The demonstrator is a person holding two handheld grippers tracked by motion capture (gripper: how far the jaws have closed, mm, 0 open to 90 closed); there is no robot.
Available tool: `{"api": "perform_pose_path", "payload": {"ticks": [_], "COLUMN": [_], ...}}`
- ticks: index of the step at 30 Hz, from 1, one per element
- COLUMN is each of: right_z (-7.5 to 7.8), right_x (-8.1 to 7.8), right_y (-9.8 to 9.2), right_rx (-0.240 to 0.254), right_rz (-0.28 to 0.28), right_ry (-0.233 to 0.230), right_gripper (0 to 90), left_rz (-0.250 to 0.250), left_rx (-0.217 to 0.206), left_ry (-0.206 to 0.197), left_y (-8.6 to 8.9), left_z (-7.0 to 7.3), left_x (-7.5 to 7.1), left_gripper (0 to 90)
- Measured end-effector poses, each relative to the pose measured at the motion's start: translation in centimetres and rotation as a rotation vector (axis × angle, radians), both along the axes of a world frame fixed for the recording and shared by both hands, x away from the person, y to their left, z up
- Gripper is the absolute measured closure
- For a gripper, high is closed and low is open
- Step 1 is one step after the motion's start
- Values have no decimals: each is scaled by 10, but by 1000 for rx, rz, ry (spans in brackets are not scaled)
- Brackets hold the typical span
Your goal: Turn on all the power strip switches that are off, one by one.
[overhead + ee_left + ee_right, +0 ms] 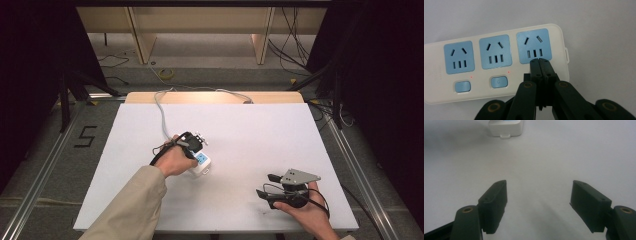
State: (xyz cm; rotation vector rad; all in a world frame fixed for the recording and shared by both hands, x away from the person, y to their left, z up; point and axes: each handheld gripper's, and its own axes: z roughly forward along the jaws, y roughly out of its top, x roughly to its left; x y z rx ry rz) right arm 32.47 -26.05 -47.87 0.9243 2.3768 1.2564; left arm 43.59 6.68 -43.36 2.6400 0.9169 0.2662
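The left gripper [539, 60], a black two-jaw tool held in the person's left hand [172, 159], has its jaws pressed flat together with nothing between them. In the left gripper view its joined tips sit over the lower edge of the end socket of a white plastic power strip with three light-blue socket faces [496, 62]; whether the tips touch the plastic or hang just above it cannot be told. From the tips, the two other sockets lie toward nine o'clock, and two light-blue buttons [498, 82] lie toward eight o'clock, each with a tiny red light just above it.

In the high view the strip [202, 162] lies on the white tabletop [250, 130] a little left of centre, partly under the left gripper [192, 142], and its grey cable [161, 112] runs off toward eleven o'clock and over the table's far edge.

The right gripper [264, 185], black with a grey three-cornered plate on top, rests in the person's right hand [305, 210] toward four o'clock from the strip and well apart from it. Its jaws stand wide apart and empty, pointing to nine o'clock across the table. In the right gripper view [539, 205] bare tabletop lies between them, and the strip's end [506, 127] shows far off at eleven o'clock.
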Motion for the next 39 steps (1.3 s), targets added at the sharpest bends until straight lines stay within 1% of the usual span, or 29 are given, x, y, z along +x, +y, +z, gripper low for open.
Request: {"api": "perform_pose_path", "payload": {"ticks": [1, 5, 6, 9, 19, 23, 25, 27, 29, 30, 31, 34, 39], "right_z": [0, 0, 0, 0, -1, -1, -1, -1, -1, -1, -1, -1, -1], "right_x": [0, 0, 0, 0, 0, 0, 0, 0, 0, 0, 1, 0, 1], "right_y": [0, 0, 0, 0, 1, 1, 1, 1, 1, 1, 1, 1, 0], "right_rx": [-2, -5, -5, -4, -5, -4, -4, -4, -4, -3, -4, -3, -3], "right_rz": [0, 3, 3, 3, 6, 5, 5, 5, 6, 5, 7, 5, 5], "right_ry": [-2, -3, -3, -3, -3, -4, -2, -1, -2, -2, -3, -3, -1], "right_gripper": [304, 305, 305, 305, 305, 305, 305, 305, 305, 305, 305, 305, 305], "left_rz": [1, -8, -4, -6, -5, -12, -6, -6, -5, -10, -11, -10, -2], "left_rx": [-2, 16, 8, 9, 13, 27, 13, 11, 12, 23, 26, 25, 5], "left_ry": [1, -6, -6, -1, -3, -6, 3, 4, 4, -2, 1, -8, 4], "left_y": [0, -2, -2, -2, -2, -3, -2, -1, -2, -3, -4, -5, -3], "left_z": [0, 0, -1, -1, -2, -1, -2, -2, -2, -2, -2, -2, -2], "left_x": [0, -1, -1, -1, -1, -1, 0, 1, 0, 0, 0, 0, 1], "left_gripper": [900, 900, 900, 900, 900, 900, 900, 900, 900, 900, 900, 900, 900]}}
